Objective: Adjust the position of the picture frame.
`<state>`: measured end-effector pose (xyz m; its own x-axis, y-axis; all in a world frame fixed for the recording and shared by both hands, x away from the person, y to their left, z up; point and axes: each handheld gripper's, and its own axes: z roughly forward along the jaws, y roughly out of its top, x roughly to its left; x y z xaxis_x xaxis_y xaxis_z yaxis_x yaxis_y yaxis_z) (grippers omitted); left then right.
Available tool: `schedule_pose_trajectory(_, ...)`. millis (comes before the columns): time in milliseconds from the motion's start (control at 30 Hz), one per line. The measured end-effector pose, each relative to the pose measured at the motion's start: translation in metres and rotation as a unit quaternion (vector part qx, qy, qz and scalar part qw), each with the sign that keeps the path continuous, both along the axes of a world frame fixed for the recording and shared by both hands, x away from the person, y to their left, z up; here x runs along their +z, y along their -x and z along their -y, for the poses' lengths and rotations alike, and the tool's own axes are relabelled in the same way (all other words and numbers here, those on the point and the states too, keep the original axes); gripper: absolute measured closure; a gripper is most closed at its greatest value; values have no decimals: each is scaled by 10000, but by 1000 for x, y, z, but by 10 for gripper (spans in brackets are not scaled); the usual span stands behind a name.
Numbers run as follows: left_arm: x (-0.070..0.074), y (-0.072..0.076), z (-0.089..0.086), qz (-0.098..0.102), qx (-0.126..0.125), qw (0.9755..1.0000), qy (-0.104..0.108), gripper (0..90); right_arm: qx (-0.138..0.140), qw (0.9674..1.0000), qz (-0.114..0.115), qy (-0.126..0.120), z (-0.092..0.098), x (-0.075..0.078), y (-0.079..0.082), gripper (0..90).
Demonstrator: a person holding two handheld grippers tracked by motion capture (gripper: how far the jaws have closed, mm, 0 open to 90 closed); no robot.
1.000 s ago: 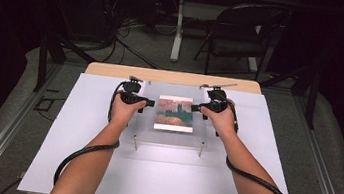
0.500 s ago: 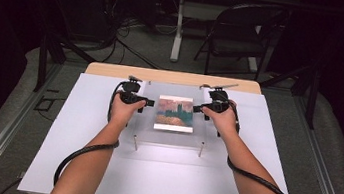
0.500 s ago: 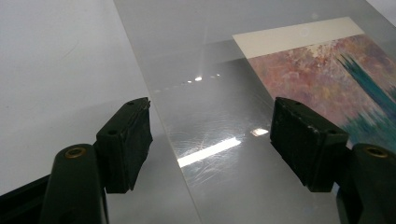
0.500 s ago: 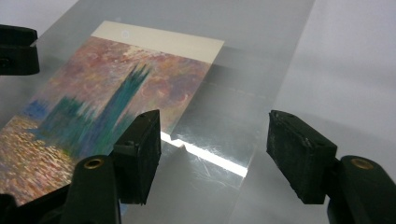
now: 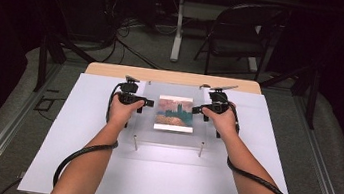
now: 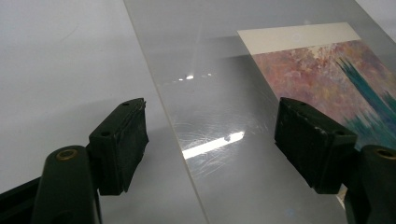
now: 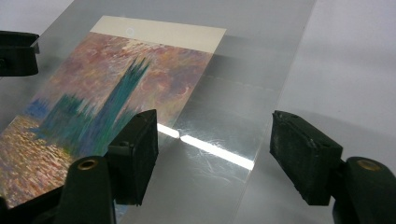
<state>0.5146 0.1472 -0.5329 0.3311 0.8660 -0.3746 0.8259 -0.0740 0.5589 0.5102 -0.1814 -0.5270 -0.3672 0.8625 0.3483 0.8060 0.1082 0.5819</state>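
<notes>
A clear plate [image 5: 165, 135] rests level on short posts above a white board. A picture card [image 5: 174, 113] of a blue-green tower against a pink sky lies at its middle. My left gripper [image 5: 145, 104] is at the plate's left edge and my right gripper [image 5: 197, 110] at its right edge. The jaws of both have just been opening. In the left gripper view my left gripper [image 6: 210, 116] stands wide over the plate's edge [image 6: 210, 60], its pads off it. My right gripper [image 7: 212, 123] straddles the other edge [image 7: 243, 93] likewise, beside the card [image 7: 107, 84].
The white board [image 5: 80, 130] covers a wooden table [image 5: 113, 70] and reaches the near edge. Two thin posts [image 5: 135, 142] hold up the plate's front. A folding chair [image 5: 244, 31] and a table leg stand on the floor beyond.
Both hands stay at the plate's two sides. The plate and the card have not moved.
</notes>
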Motion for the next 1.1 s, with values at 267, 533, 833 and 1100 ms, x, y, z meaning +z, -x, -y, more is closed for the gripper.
schedule_pose_trajectory(267,0,-1,6,-66,-96,9999,-13,233,-17,9999,-71,-82,1,-1,-1,303)
schedule_pose_trajectory(533,-1,-1,5,-186,-125,9997,121,212,-24,9995,-206,-250,0,-4,-2,278)
schedule_pose_trajectory(833,-1,-1,6,-227,-158,9995,133,206,-26,9992,-294,-287,0,-5,-3,267)
schedule_pose_trajectory(1100,-1,-1,7,-250,-114,9995,134,201,-12,9986,-389,-346,-1,-6,-4,261)
